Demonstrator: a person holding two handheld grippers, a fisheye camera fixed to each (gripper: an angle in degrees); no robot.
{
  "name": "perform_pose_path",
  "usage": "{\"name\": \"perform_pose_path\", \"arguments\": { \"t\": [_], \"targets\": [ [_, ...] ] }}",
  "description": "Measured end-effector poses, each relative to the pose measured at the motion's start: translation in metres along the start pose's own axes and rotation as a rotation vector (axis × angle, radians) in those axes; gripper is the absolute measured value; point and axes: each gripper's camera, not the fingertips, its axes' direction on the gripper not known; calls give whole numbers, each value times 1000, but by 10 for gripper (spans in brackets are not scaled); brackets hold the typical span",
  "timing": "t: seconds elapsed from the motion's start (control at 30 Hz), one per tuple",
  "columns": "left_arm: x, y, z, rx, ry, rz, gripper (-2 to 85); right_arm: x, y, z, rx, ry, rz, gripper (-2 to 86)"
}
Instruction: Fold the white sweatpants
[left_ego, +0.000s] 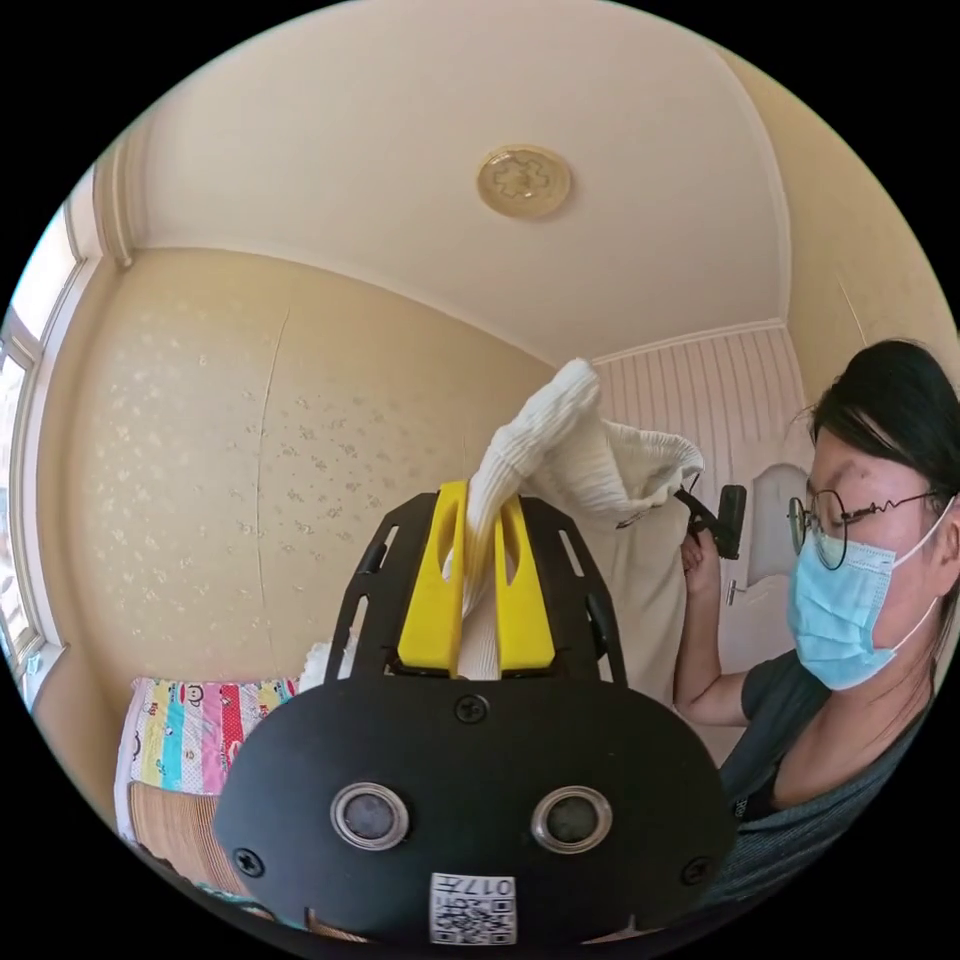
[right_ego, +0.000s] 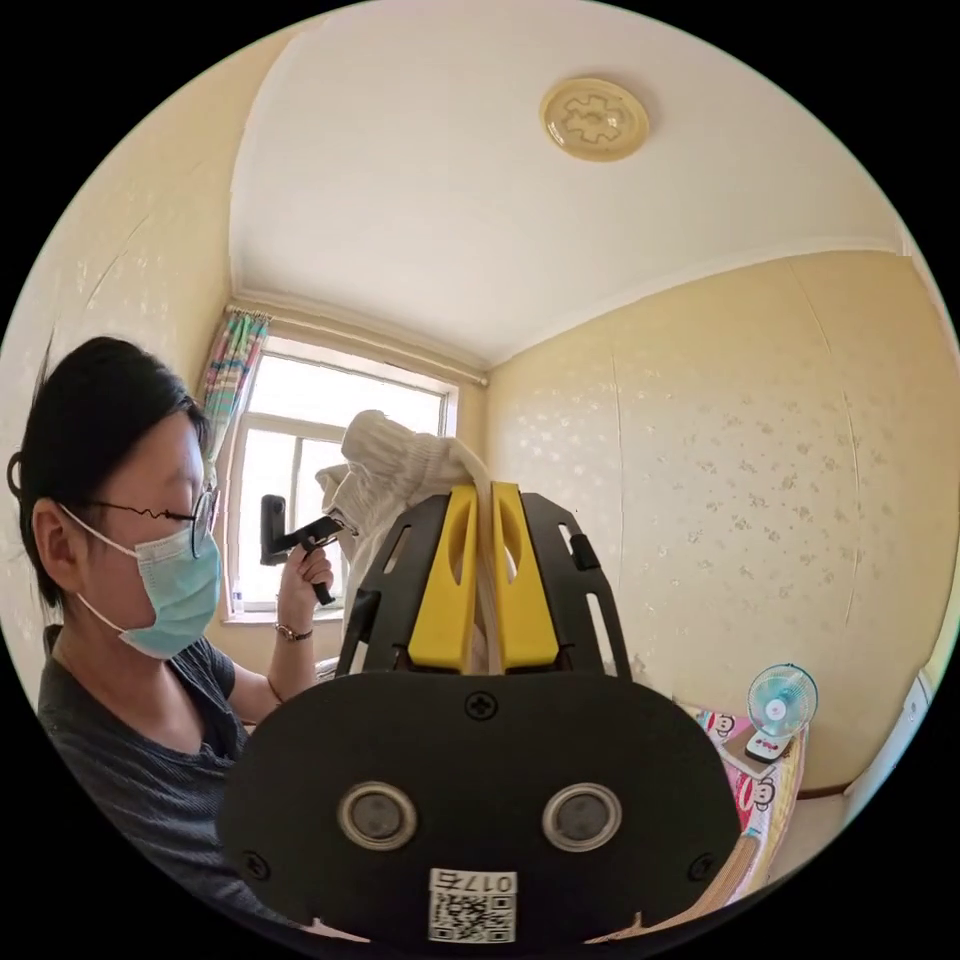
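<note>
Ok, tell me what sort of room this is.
Likely a bedroom in a home: a cartoon-print bed cover lies by the papered wall, a curtained window lets in daylight, and a small fan stands on the bed.

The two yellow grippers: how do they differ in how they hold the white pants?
The left gripper pinches a thick ribbed bunch of the sweatpants that bulges above its tips; the right gripper clamps a thinner strip. In the left gripper view a wall lies behind the cloth; in the right gripper view, a window. Both are shut on the cloth and held up toward the ceiling.
</note>
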Motion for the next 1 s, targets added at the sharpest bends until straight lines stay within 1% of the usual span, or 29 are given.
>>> {"name": "perform_pose_path", "arguments": {
  "t": [0.07, 0.13, 0.17, 0.23, 0.27, 0.3, 0.33, 0.37, 0.4, 0.43, 0.47, 0.5, 0.53, 0.57, 0.6, 0.63, 0.67, 0.7, 0.73, 0.77, 0.8, 0.83, 0.87, 0.9, 0.93, 0.97, 1.0],
  "targets": [
    [-9, 5, 12, -10, -22, -20, 48, 30, 28, 11, -46, 24, 52, 28],
    [-39, 15, 43, -63, -36, -77, 47, 68, 63, 28, -88, 63, 106, 28],
    [-49, 17, 54, -82, -36, -96, 47, 100, 88, 46, -126, 92, 131, 28],
    [-110, 27, 116, -183, -46, -207, 47, 157, 123, 83, -192, 154, 182, 29],
    [-130, 29, 137, -210, -46, -250, 47, 204, 144, 116, -238, 197, 233, 30],
    [-175, 32, 184, -269, -46, -343, 48, 258, 163, 156, -279, 239, 278, 32],
    [-226, 35, 239, -330, -64, -430, 51, 288, 172, 177, -291, 261, 295, 33],
    [-253, 37, 268, -354, -86, -465, 57, 345, 192, 222, -299, 314, 304, 38],
    [-306, 43, 325, -394, -165, -488, 69, 399, 219, 264, -327, 389, 348, 41],
    [-355, 56, 376, -441, -263, -470, 81, 422, 234, 282, -363, 423, 362, 42],
    [-377, 65, 394, -473, -321, -472, 88, 460, 271, 313, -473, 504, 402, 43],
    [-419, 92, 418, -589, -451, -512, 86, 485, 318, 332, -584, 549, 449, 44],
    [-454, 126, 423, -701, -548, -596, 87, 492, 343, 337, -628, 547, 458, 45],
    [-467, 143, 420, -728, -561, -622, 88, 497, 397, 341, -717, 522, 446, 45],
    [-483, 177, 406, -745, -537, -634, 90, 494, 455, 340, -813, 505, 408, 45],
    [-491, 217, 386, -755, -511, -638, 90, 490, 487, 338, -869, 496, 386, 45],
    [-493, 241, 376, -775, -502, -639, 90, 482, 557, 329, -992, 472, 365, 44],
    [-496, 293, 355, -856, -490, -641, 90, 472, 628, 311, -1100, 428, 386, 42],
    [-497, 350, 333, -968, -483, -649, 90, 467, 664, 301, -1153, 394, 411, 41],
    [-496, 380, 320, -1028, -483, -656, 90, 454, 734, 277, -1250, 312, 478, 38],
    [-493, 441, 289, -1152, -491, -679, 89, 439, 801, 250, -1336, 241, 563, 37],
    [-489, 496, 253, -1263, -508, -716, 89, 430, 831, 237, -1374, 211, 608, 37],
    [-487, 521, 233, -1307, -518, -741, 89, 409, 886, 213, -1444, 139, 686, 38],
    [-483, 563, 192, -1380, -526, -799, 89, 385, 931, 195, -1514, 75, 735, 40],
    [-481, 598, 151, -1444, -538, -856, 89, 372, 950, 188, -1549, 51, 748, 41],
    [-480, 611, 131, -1470, -551, -879, 89, 346, 981, 177, -1608, 12, 759, 46],
    [-481, 630, 94, -1499, -583, -916, 89, 322, 1006, 172, -1641, -39, 767, 52]
  ]
}}
